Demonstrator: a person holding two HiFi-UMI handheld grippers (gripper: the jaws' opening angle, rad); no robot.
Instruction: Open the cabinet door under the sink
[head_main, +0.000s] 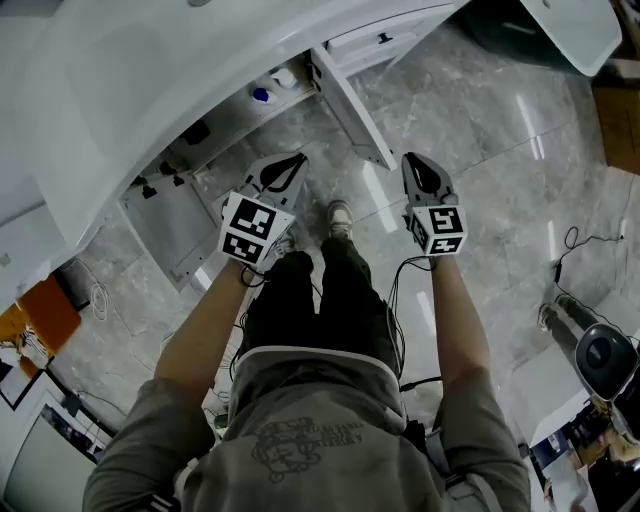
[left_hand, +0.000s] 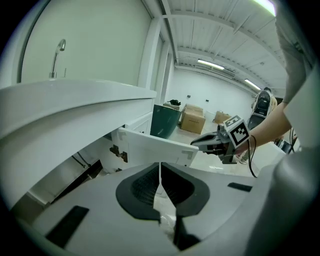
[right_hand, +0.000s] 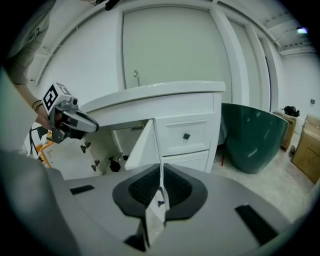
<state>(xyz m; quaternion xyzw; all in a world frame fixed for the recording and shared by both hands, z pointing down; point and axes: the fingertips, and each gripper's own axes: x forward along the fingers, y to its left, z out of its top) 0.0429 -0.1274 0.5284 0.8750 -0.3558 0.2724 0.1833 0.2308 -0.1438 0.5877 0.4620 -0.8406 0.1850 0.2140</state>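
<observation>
Grey stone-look floor tiles (head_main: 480, 130) run under a white sink counter (head_main: 130, 70) that fills the far left of the head view, with a tap (left_hand: 58, 52) standing on top of it. Below the counter the cabinet stands open. The right cabinet door (head_main: 352, 112) is swung out toward the person, and the left cabinet door (head_main: 165, 225) is swung out too, with dark hinge parts showing beside it. Inside the open space sit a couple of small bottles (head_main: 272, 82). Right of the opening are two drawers (right_hand: 186, 136) with dark knobs, and further right a dark green tub (right_hand: 252, 135) stands on the floor, with cardboard boxes (left_hand: 192, 119) far beyond it. The left gripper (head_main: 290, 165) hangs in the air between the two doors, its jaws closed together with nothing between them. The right gripper (head_main: 416, 165) hangs near the free edge of the right door, on its right side and apart from it, jaws likewise pressed together and empty. The person's legs and one shoe (head_main: 340, 215) show near, between the two grippers
</observation>
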